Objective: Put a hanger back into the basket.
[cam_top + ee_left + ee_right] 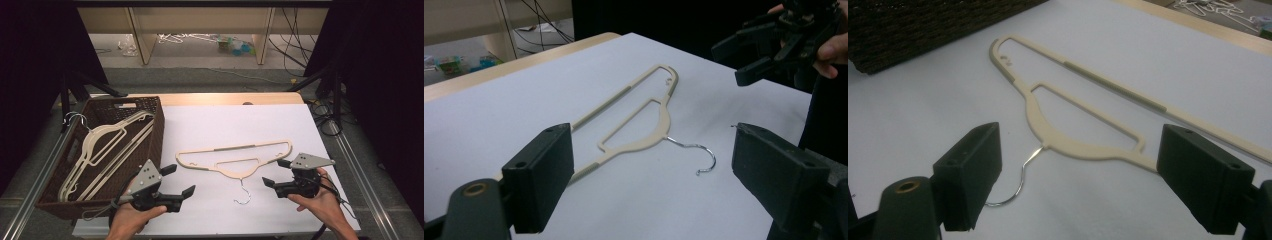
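A cream plastic hanger [235,157] with a metal hook [243,194] lies flat on the white table top [240,125], hook toward me. My left gripper [180,180] hovers near the table's front left, beside the basket, jaws wide apart with nothing between them. My right gripper [276,172] sits at the hanger's right end, jaws also spread and empty. In the left gripper view the hanger [639,125] lies ahead between the fingers [541,175], with the right gripper [754,55] beyond. In the right gripper view the hanger [1083,125] stretches ahead of my open jaws.
A dark wicker basket [150,107] at the left holds several more cream hangers [105,145]. The table's wooden far edge [225,98] meets dark tripod legs [90,85] and cables [325,115]. Shelving stands behind.
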Motion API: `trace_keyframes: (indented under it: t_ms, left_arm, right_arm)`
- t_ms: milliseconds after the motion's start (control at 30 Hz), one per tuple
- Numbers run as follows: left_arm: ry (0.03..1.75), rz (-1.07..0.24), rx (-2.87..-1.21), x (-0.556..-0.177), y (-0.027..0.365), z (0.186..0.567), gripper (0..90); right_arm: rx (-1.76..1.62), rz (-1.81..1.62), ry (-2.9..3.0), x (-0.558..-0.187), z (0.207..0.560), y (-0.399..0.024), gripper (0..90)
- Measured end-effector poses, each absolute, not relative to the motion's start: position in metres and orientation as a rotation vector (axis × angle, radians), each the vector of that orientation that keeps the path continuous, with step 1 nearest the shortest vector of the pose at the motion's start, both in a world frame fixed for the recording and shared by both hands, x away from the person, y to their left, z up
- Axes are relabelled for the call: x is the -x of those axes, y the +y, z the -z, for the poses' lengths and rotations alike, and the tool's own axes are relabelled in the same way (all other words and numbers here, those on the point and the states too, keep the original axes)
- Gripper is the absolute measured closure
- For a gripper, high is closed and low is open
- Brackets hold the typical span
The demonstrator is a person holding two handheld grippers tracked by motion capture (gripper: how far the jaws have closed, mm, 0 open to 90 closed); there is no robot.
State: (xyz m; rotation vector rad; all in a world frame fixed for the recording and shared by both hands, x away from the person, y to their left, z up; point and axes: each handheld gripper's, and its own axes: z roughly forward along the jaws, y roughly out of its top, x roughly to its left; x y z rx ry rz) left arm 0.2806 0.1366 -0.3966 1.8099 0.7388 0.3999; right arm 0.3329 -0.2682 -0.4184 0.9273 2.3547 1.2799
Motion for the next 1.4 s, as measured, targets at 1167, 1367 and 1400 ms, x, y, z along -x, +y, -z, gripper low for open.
trace_keyframes:
  t_ms: [1167,1367,1400]
  left_arm:
    - [0.706,-0.431,-1.842,-0.279,0.136,0.424,16.9]
    - [0.704,-0.431,-1.855,-0.279,0.135,0.424,17.0]
    - [0.701,-0.43,-1.858,-0.279,0.135,0.425,17.0]
  right_arm:
    - [-0.808,-1.09,2.498,-0.387,0.446,-0.26,22.2]
    - [-0.787,-1.035,2.549,-0.407,0.452,-0.262,26.8]
    - [-0.796,-1.016,2.564,-0.41,0.452,-0.262,26.9]
